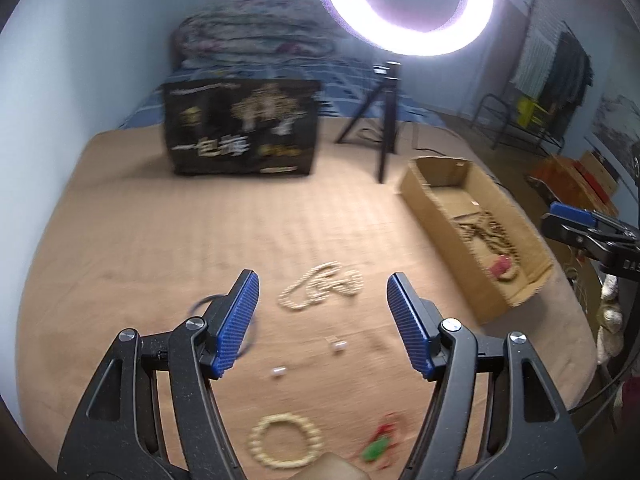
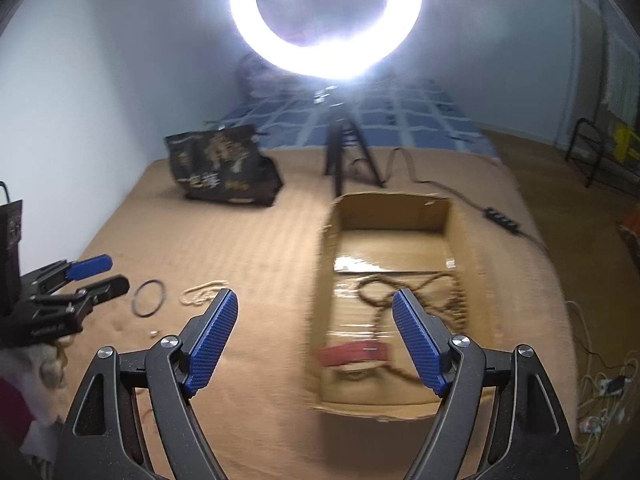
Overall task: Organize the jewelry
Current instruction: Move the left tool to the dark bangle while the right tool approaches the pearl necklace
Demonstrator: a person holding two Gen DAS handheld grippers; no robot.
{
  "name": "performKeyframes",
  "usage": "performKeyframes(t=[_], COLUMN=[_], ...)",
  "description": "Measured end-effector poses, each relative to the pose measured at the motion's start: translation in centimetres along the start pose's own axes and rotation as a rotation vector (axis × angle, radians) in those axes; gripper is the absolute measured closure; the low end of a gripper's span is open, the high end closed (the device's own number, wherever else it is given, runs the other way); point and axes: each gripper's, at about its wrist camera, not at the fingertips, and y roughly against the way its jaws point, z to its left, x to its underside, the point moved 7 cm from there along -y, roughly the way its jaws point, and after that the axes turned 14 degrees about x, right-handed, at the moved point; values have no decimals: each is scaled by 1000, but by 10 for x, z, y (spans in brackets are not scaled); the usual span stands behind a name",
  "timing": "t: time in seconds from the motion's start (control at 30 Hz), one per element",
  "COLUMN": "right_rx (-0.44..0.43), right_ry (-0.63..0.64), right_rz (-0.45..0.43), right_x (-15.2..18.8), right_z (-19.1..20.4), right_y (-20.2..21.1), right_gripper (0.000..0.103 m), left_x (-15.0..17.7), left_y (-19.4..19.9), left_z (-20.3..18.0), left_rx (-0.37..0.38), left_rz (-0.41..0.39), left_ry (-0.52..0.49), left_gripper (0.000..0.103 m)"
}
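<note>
My left gripper is open and empty above the tan surface, with a cream bead necklace lying between its fingers' line of sight. A cream bead bracelet, a red and green piece, two small pale beads and a dark ring lie near it. My right gripper is open and empty over the near end of the cardboard box, which holds brown bead strands and a red piece. The box shows in the left wrist view too.
A black printed bag stands at the back. A tripod with a ring light stands behind the box. A cable and power strip run right of the box. The surface edge drops off at right.
</note>
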Motion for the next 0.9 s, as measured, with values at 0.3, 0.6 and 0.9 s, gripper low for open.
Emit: performKeyframes(t=[0.3, 0.6, 0.9], right_rx=[-74, -90, -129], right_ry=[48, 100, 203], right_rz=[48, 87, 114], right_x=[6, 11, 24], right_z=[51, 94, 134], right_y=[-24, -54, -89], right_gripper=[23, 23, 23], left_x=[32, 61, 72], left_y=[22, 9, -28], left_z=[75, 104, 88], left_rx=[-72, -55, -2], left_rz=[22, 82, 146], left_ry=[88, 149, 117], left_gripper=[34, 35, 28])
